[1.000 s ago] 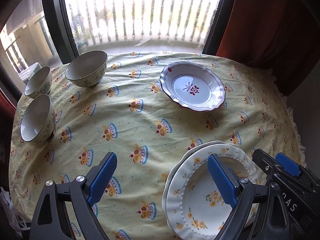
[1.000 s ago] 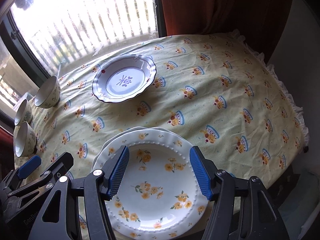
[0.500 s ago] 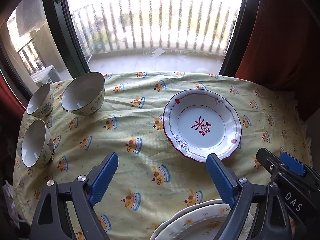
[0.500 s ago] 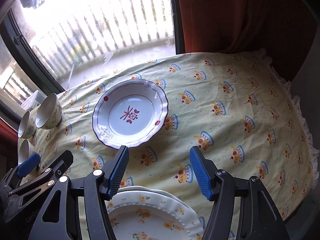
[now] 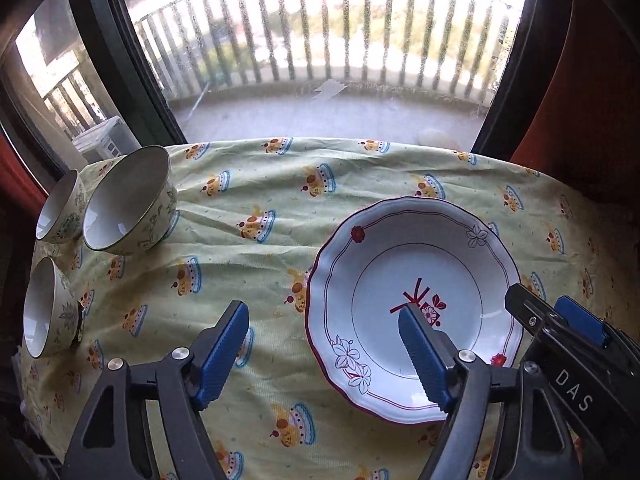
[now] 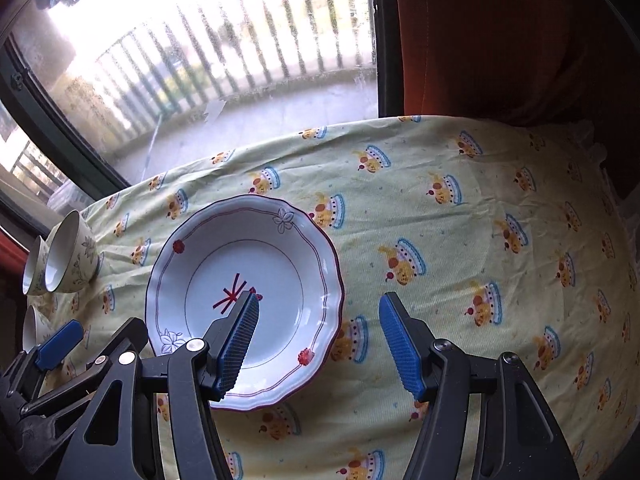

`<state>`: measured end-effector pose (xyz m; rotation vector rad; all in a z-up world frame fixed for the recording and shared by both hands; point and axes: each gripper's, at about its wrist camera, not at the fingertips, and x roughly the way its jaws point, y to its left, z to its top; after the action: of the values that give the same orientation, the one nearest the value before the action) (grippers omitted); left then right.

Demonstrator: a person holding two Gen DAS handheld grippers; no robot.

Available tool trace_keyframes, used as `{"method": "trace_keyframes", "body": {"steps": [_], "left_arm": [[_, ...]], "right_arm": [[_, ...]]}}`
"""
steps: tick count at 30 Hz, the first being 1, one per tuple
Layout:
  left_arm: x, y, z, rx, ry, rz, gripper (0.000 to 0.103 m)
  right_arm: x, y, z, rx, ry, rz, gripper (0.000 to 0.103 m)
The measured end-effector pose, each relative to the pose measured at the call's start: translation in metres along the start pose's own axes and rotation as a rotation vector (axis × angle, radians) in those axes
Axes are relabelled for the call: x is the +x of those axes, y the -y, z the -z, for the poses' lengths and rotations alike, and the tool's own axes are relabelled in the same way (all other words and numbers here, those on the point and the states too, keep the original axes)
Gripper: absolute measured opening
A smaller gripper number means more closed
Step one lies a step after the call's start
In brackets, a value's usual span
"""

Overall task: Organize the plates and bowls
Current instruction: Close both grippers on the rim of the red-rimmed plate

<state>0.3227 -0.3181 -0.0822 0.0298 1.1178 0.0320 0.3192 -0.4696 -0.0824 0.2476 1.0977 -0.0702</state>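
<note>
Fingers (image 5: 230,350) of your left gripper (image 5: 324,344) are closing on nothing; your right gripper (image 6: 318,340) gapes empty; its fingertips hide part of one plate (image 6: 280,264); three bowls (image 5: 128,200) visible.

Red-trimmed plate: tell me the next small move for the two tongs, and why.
Probably lower both tongs onto the red-trimmed plate rims. The left tongs straddle its left rim, jaws closing with no contact visible yet; the right tongs stand open astride its right rim. The plate lies flat on the tablecloth.
</note>
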Motion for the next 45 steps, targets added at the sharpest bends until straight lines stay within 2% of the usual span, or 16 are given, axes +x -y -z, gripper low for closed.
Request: {"method": "trace_keyframes", "body": {"steps": [5,6,11,15,21,26,33,36,45], "left_arm": [[0.030,0.002,-0.006,-0.032,-0.028,0.008,0.071],[0.036,0.001,-0.006,-0.046,-0.042,0.000,0.067],[0.056,0.003,-0.003,-0.053,-0.081,0.005,0.066],[0.064,0.006,-0.003,-0.055,-0.096,0.024,0.064],[0.063,0.009,-0.004,-0.028,-0.095,0.022,0.056],[0.058,0.012,0.002,0.024,-0.100,0.011,0.056],[0.048,0.009,0.023,0.052,-0.128,0.041,0.056],[0.047,0.007,0.026,0.073,-0.114,0.056,0.056],[0.048,0.011,0.026,0.054,-0.093,0.060,0.060]], "right_arm": [[0.030,-0.001,-0.013,-0.019,-0.017,-0.001,0.064],[0.035,-0.001,-0.015,-0.025,-0.023,-0.004,0.063],[0.059,-0.002,-0.017,-0.029,-0.054,-0.009,0.049],[0.069,-0.007,-0.015,-0.049,-0.068,0.002,0.047],[0.067,-0.012,-0.012,-0.070,-0.055,0.017,0.047],[0.059,-0.010,-0.001,-0.095,-0.076,0.017,0.047],[0.047,-0.005,0.018,-0.123,-0.107,0.006,0.046],[0.041,-0.002,0.028,-0.120,-0.108,0.009,0.043],[0.042,-0.005,0.027,-0.114,-0.096,0.051,0.042]]}}
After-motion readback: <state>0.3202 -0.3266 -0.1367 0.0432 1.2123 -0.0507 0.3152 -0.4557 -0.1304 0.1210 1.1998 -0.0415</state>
